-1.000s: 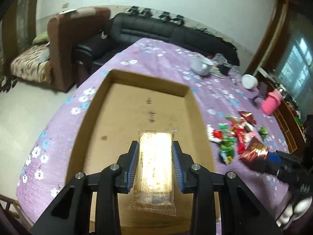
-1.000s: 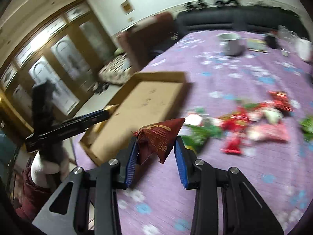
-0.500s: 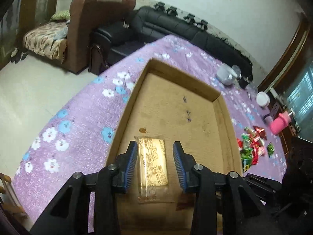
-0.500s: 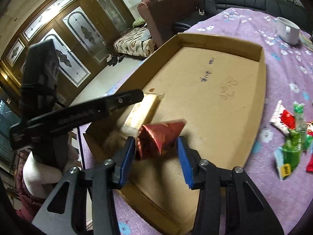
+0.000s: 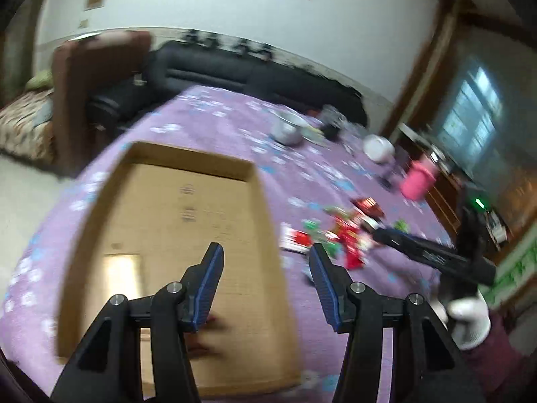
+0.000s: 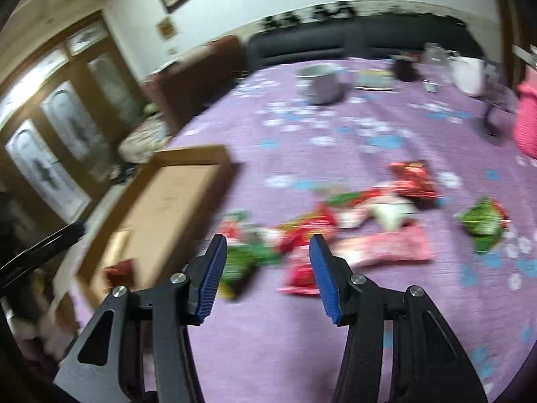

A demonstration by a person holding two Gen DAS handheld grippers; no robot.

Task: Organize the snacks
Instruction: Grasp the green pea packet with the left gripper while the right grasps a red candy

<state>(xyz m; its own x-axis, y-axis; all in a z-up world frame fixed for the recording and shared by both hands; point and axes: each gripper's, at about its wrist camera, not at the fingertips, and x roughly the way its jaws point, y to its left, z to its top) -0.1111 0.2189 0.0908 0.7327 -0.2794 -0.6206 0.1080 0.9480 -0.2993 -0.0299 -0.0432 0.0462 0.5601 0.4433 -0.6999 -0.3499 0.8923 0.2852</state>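
The purple floral tablecloth [image 6: 352, 134] covers a big table, and the largest thing on it is the shallow cardboard tray [image 5: 265, 201] lying toward the table's left edge. Two packets already lie in it at its near end: a pale cellophane-wrapped bar [image 5: 122, 282] by the left wall and a dark red foil packet [image 6: 119, 270] near the front wall. Most of the tray floor is bare, so there is plenty of room to drop more without stacking.

The rest of the snacks [image 6: 362, 221] lie scattered just beyond the tray's right wall, toward the middle of the table — red, green and pink wrappers, some overlapping, one green packet [image 6: 483, 220] off by itself. They look light, crinkly and slick, with soft contents; I would pinch each across its narrow middle rather than by a sealed end, which could slide out. The overlapping ones may drag a neighbour along.

The left gripper [image 5: 265, 282] hangs over the tray's right wall with its jaws wide and nothing between them. The right gripper [image 6: 266, 272] is above the near edge of the pile, jaws equally wide and empty. That low wall is the one edge to clear when carrying across. A grey mug [image 6: 320, 82] and a pink cup [image 5: 418, 181] stand well back — out of the way.
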